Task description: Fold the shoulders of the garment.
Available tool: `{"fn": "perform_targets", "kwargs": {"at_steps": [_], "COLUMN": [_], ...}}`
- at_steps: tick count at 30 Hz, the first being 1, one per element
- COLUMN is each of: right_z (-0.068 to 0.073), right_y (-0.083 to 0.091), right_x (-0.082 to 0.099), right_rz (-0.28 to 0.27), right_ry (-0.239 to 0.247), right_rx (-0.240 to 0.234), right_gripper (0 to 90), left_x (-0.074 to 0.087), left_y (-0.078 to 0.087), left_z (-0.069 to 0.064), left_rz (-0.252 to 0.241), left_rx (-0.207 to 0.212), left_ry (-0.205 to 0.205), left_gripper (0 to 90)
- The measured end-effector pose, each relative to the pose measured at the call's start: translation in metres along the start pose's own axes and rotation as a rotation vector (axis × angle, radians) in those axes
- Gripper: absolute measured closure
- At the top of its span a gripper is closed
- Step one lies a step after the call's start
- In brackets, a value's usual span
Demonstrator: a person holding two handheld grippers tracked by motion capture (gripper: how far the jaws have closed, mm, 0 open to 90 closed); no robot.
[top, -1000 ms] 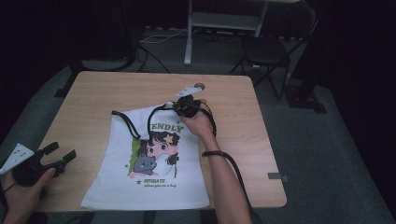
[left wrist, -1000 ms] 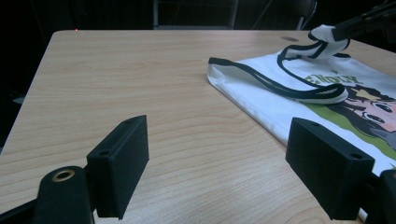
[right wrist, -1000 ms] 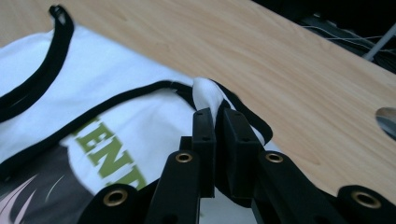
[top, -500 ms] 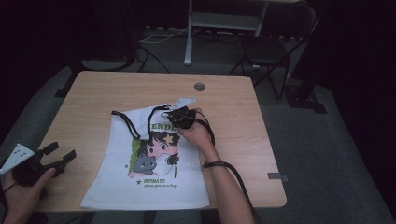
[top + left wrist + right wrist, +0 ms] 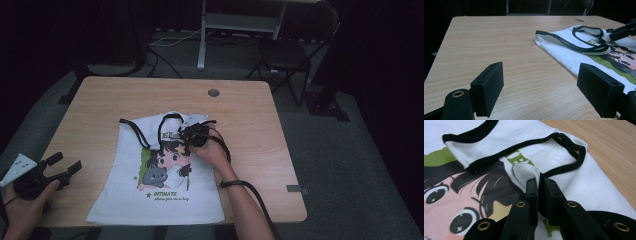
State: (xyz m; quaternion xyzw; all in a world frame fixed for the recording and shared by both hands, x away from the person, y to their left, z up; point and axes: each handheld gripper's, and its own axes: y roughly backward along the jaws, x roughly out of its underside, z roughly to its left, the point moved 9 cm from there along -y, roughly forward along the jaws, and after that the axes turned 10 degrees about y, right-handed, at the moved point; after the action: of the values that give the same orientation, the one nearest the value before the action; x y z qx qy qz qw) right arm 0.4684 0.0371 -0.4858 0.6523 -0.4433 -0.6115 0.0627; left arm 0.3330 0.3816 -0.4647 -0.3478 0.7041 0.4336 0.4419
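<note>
Right gripper (image 5: 539,182) clenched on a pinched fold of the shirt (image 5: 150,200), near its collar, mid-table. Thin cloth is held; slip likely if pulled hard, or print bunched. Left gripper (image 5: 540,85) released, idle at near left.

Item: white black-trimmed tank top (image 5: 165,185) with cartoon girl print
Pose: flat, print up, top part folded down over the print
Place: desk's near middle

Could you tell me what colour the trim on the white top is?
Black trim, clearest in the right gripper view.
</note>
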Motion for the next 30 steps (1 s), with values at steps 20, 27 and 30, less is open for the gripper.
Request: {"fn": "perform_targets", "kwargs": {"at_steps": [20, 27, 30], "right_z": [0.018, 0.022, 0.023], "right_y": [0.009, 0.01, 0.01], "right_x": [0.006, 0.005, 0.006], "right_rz": [-0.014, -0.018, -0.011], "right_ry": [0.042, 0.056, 0.062], "right_rx": [-0.041, -0.037, -0.035], "right_gripper": [81.8, 81.6, 81.6], "left_x": [0.0, 0.0, 0.0], "left_y": [0.0, 0.0, 0.0], "left_z": [0.0, 0.0, 0.0], "left_rz": [0.003, 0.003, 0.004], "left_rx": [-0.003, -0.004, -0.004], "left_ry": [-0.01, -0.01, -0.012], "left_gripper": [20.8, 20.9, 20.9]}}
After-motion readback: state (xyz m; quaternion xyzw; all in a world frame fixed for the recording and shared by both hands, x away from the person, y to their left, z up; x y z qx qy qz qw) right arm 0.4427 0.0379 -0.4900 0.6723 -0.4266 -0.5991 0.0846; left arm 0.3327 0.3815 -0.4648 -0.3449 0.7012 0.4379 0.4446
